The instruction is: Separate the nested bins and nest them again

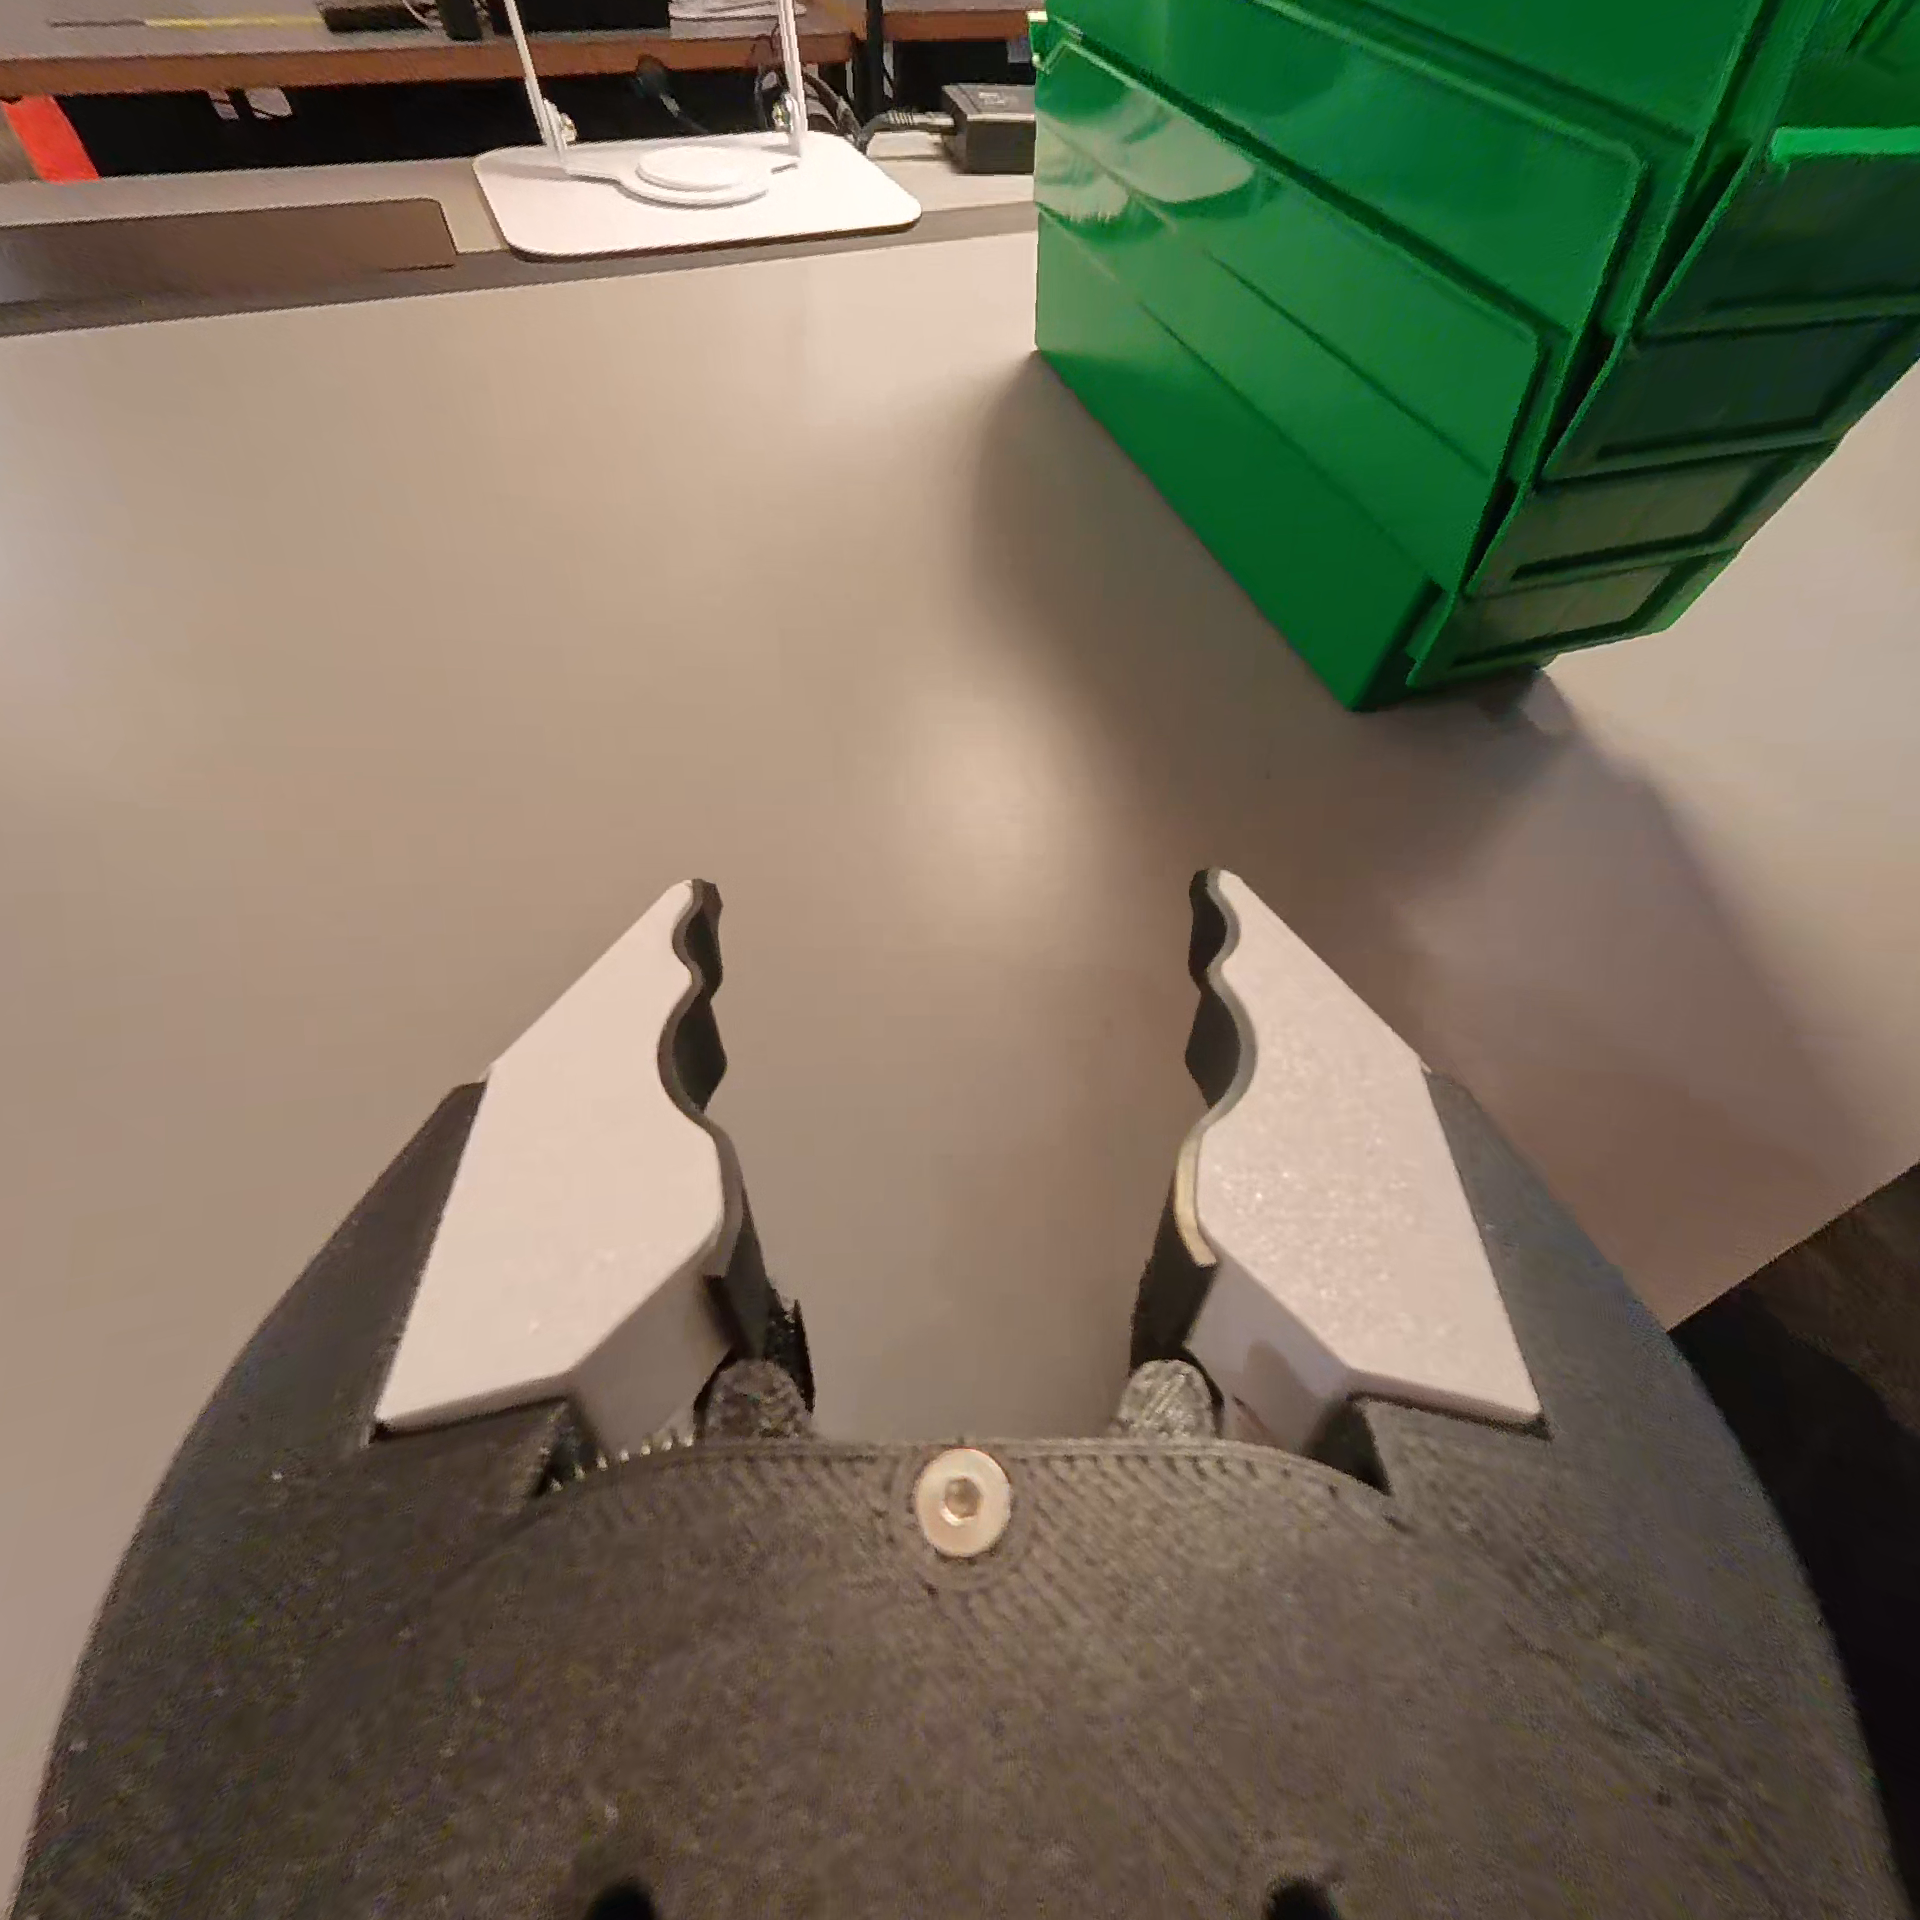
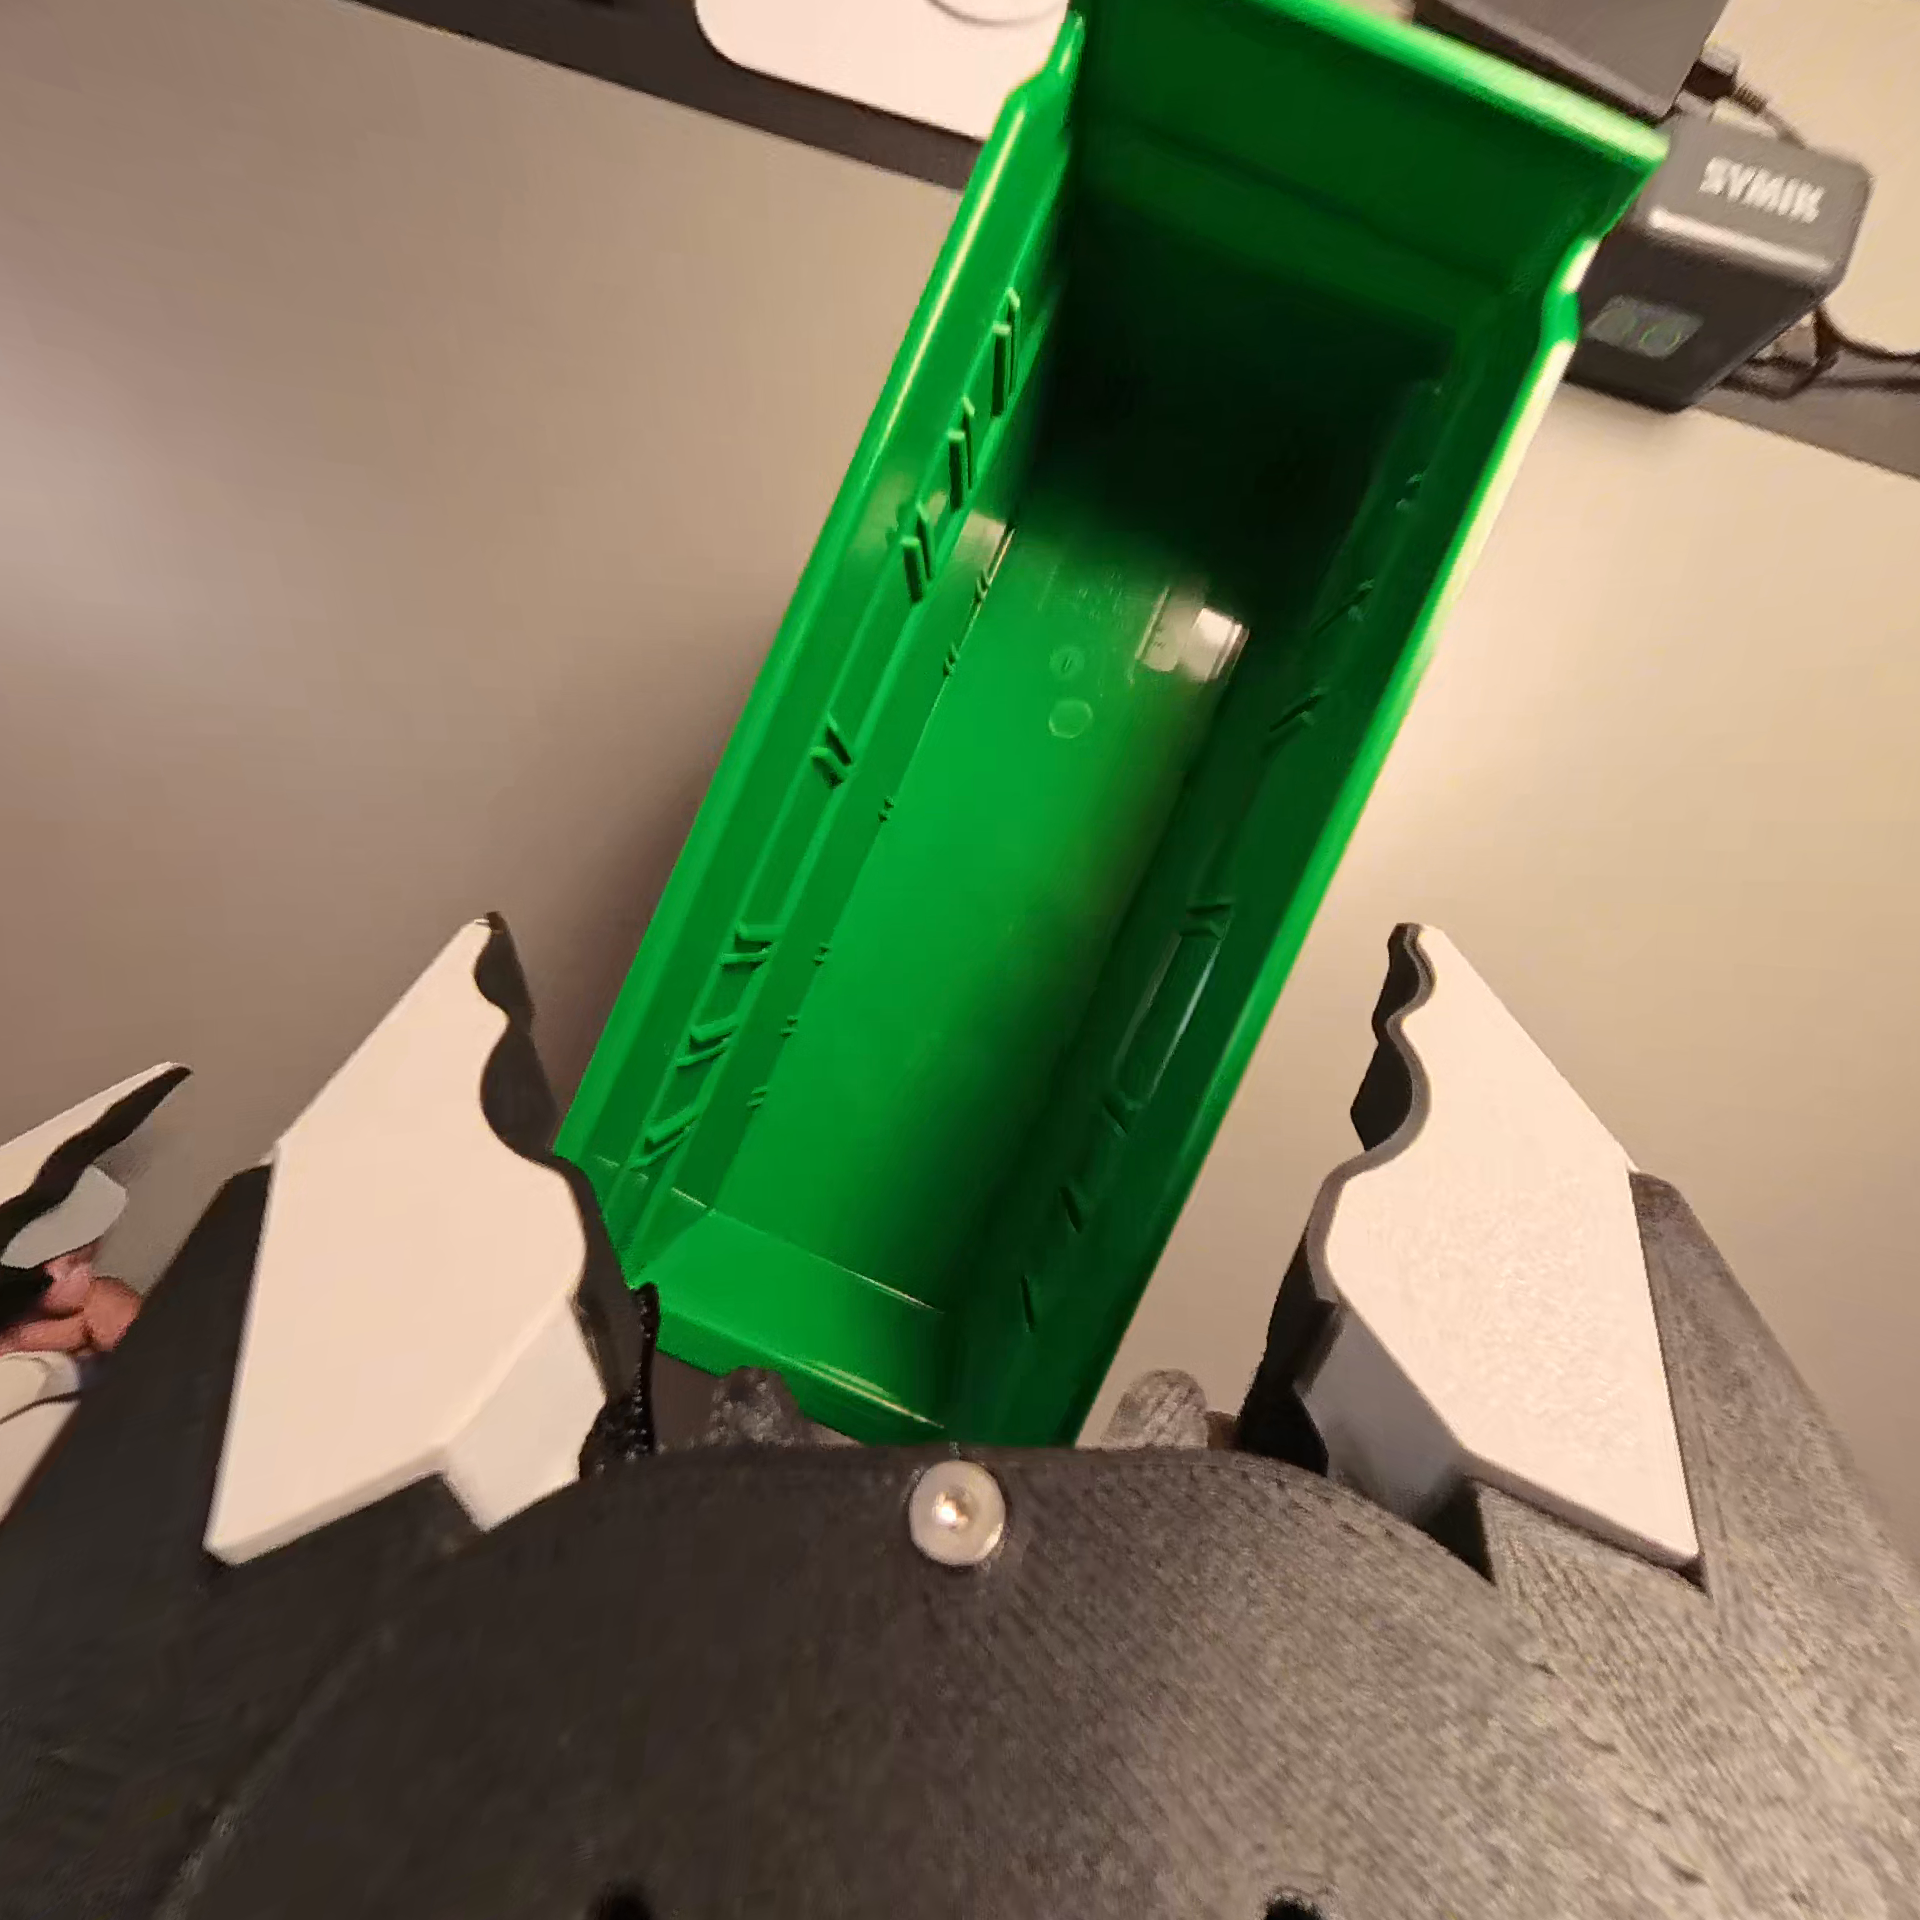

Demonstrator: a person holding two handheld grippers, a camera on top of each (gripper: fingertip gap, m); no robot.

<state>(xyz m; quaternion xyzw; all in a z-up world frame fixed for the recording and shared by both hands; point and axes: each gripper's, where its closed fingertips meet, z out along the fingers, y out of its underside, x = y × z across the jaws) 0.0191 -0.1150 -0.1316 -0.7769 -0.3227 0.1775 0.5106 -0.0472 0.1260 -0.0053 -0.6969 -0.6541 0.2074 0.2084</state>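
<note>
My right gripper (image 2: 945,935) has its jaws spread wide around the top bin of the green stack of bins (image 1: 1351,343) on the table (image 1: 520,623), gripping nothing. My left gripper (image 1: 956,888) hovers spread and empty beside it. Any careless nudge could topple the tall stack.

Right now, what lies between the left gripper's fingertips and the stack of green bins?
Only bare grey tabletop, as the left wrist view shows. The left gripper is open and holds nothing; the stack of green bins stands ahead to its right.

green bins (image 1: 1455,343) stack cut off by top and right edges.
</note>
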